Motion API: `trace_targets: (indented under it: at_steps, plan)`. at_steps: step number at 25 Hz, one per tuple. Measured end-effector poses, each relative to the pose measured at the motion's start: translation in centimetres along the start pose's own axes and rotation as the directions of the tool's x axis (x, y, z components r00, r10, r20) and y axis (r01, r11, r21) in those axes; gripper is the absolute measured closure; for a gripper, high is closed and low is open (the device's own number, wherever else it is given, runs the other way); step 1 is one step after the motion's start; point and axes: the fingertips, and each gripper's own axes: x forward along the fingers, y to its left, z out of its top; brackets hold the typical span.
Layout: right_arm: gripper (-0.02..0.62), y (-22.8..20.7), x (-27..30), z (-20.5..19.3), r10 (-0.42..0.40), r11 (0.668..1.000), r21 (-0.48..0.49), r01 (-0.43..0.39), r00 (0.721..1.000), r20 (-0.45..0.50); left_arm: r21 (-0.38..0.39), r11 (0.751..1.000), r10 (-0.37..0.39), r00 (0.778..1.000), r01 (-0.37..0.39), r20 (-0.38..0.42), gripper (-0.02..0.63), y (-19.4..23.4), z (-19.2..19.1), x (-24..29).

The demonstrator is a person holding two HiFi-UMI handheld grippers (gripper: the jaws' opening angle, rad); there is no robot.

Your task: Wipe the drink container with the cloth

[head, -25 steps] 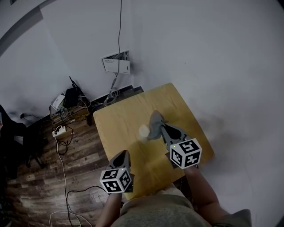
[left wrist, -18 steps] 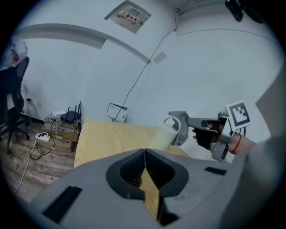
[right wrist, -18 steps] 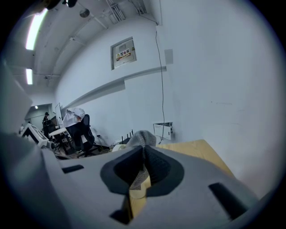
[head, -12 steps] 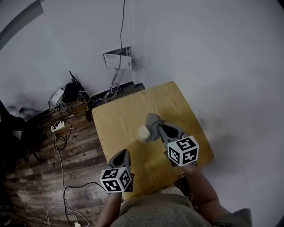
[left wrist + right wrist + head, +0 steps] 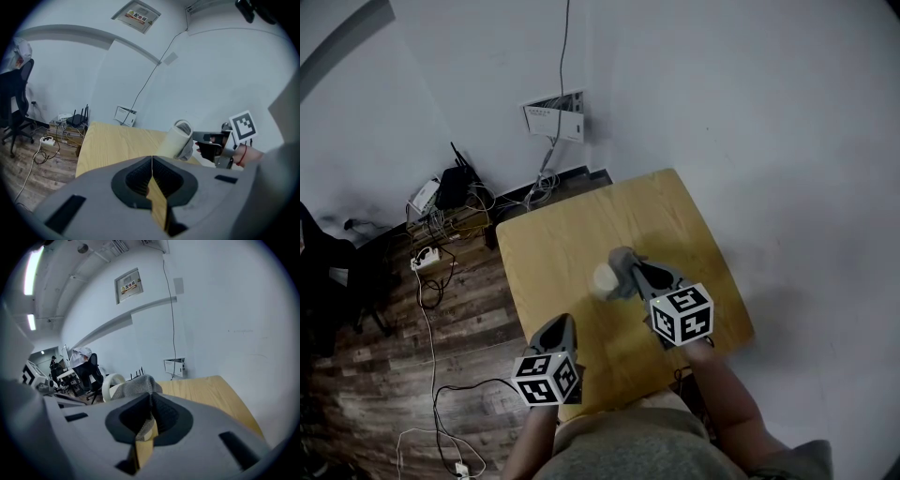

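Observation:
A cream drink cup (image 5: 602, 277) stands near the middle of the yellow wooden table (image 5: 562, 244). In the left gripper view the cup (image 5: 175, 139) appears to lean to the right. My right gripper (image 5: 630, 269) is shut on a grey cloth (image 5: 622, 261), which lies against the cup's right side. In the right gripper view, the cloth (image 5: 138, 384) bunches out of the closed jaws of the right gripper (image 5: 151, 401), and the cup's white rim (image 5: 112, 383) shows just left of it. My left gripper (image 5: 560, 325) hovers over the table's near edge, apart from the cup. That left gripper (image 5: 151, 164) is shut on nothing.
The table stands against a white wall. On the wood floor to the left lie a router (image 5: 450, 187), a power strip (image 5: 425, 260) and loose cables (image 5: 431, 347). A wall box (image 5: 555, 116) with a hanging cable sits behind the table. An office chair (image 5: 11, 105) stands far left.
My right gripper and the cloth have shifted slightly left against the cup. The left gripper has stayed almost in place.

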Motion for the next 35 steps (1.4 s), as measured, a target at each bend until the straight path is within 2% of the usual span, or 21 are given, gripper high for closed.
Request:
trace_targets:
  at_steps: [18, 35]
  plan:
    - [0.585, -0.1, 4.0, -4.9, 0.023, 0.999, -0.022, -0.026, 0.991, -0.131, -0.018, 0.999, 0.035, 0.999, -0.035, -0.001, 0.603, 0.5, -0.4, 0.0]
    - [0.586, -1.2, 6.9, -9.8, -0.023, 1.0, -0.015, 0.02, 0.975, -0.222, -0.029, 0.998, 0.047, 0.999, -0.048, -0.018, 0.603, 0.4, -1.4, -0.3]
